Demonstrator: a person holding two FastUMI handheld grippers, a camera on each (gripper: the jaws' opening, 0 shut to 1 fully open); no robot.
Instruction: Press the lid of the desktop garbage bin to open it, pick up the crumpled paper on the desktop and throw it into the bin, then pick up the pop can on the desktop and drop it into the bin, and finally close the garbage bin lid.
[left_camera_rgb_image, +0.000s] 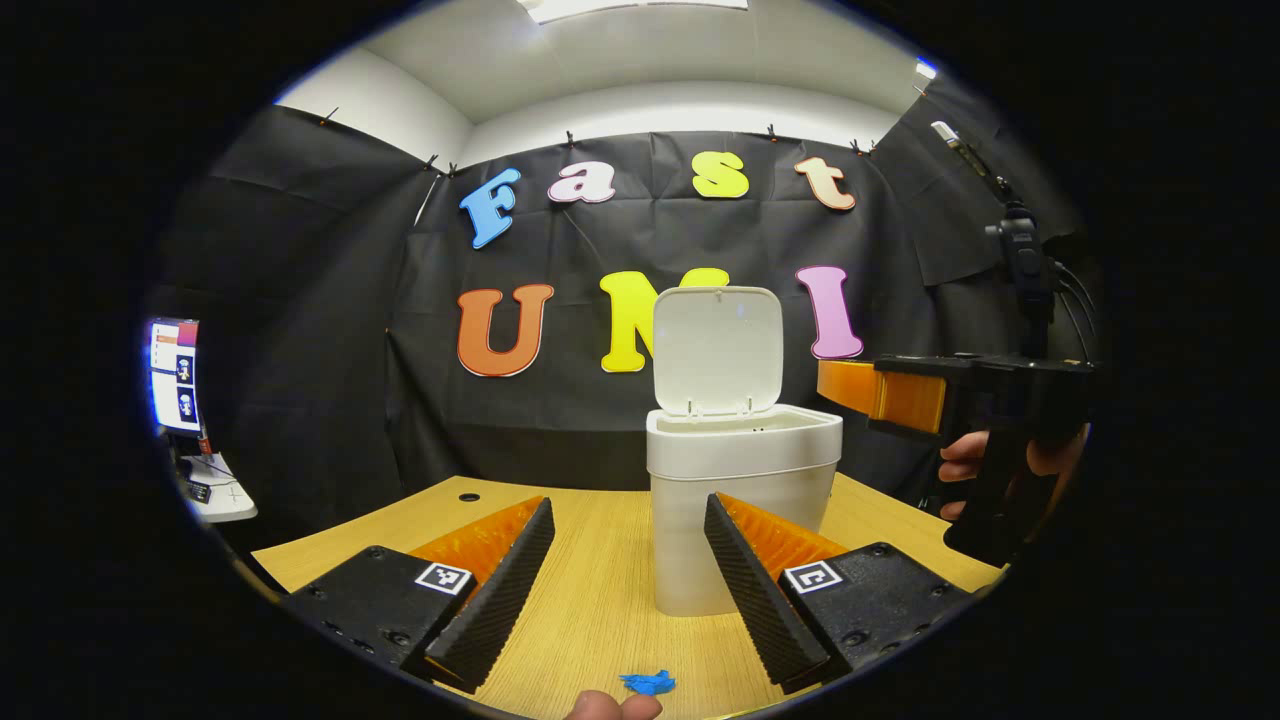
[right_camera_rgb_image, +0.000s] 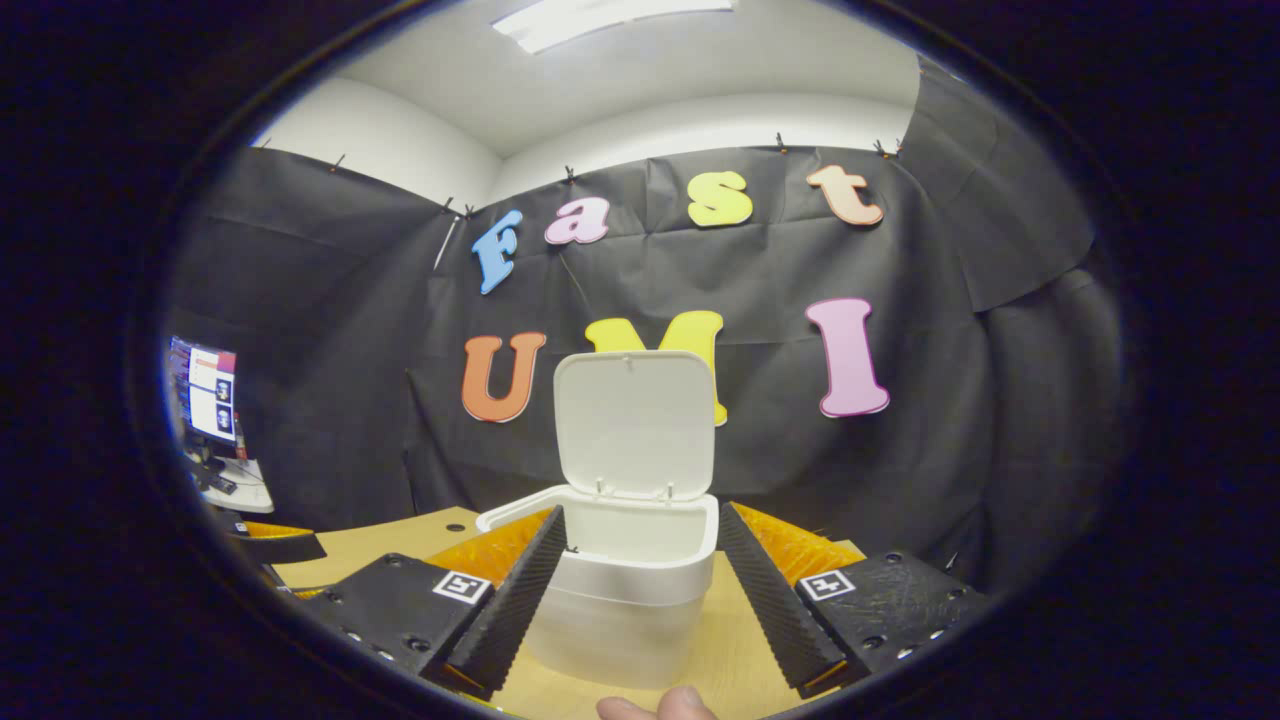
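The white desktop bin (left_camera_rgb_image: 740, 500) stands on the wooden desk (left_camera_rgb_image: 590, 600) with its lid (left_camera_rgb_image: 717, 350) swung upright. My left gripper (left_camera_rgb_image: 630, 590) is open and empty, low over the desk just in front of the bin. A small blue crumpled paper (left_camera_rgb_image: 648, 683) lies on the desk near its base. In the left gripper view, a hand (left_camera_rgb_image: 965, 460) holds my right gripper (left_camera_rgb_image: 880, 395) level just above the bin's right rim. In the right gripper view, that right gripper (right_camera_rgb_image: 645, 590) is open and empty, looking down at the bin (right_camera_rgb_image: 625, 620) and its raised lid (right_camera_rgb_image: 633, 425).
A screen (left_camera_rgb_image: 175, 375) and a small white side table (left_camera_rgb_image: 225, 495) stand at the far left. The desk has a round hole (left_camera_rgb_image: 469, 496) near its back edge. The left gripper (right_camera_rgb_image: 270, 542) shows at the left edge of the right gripper view.
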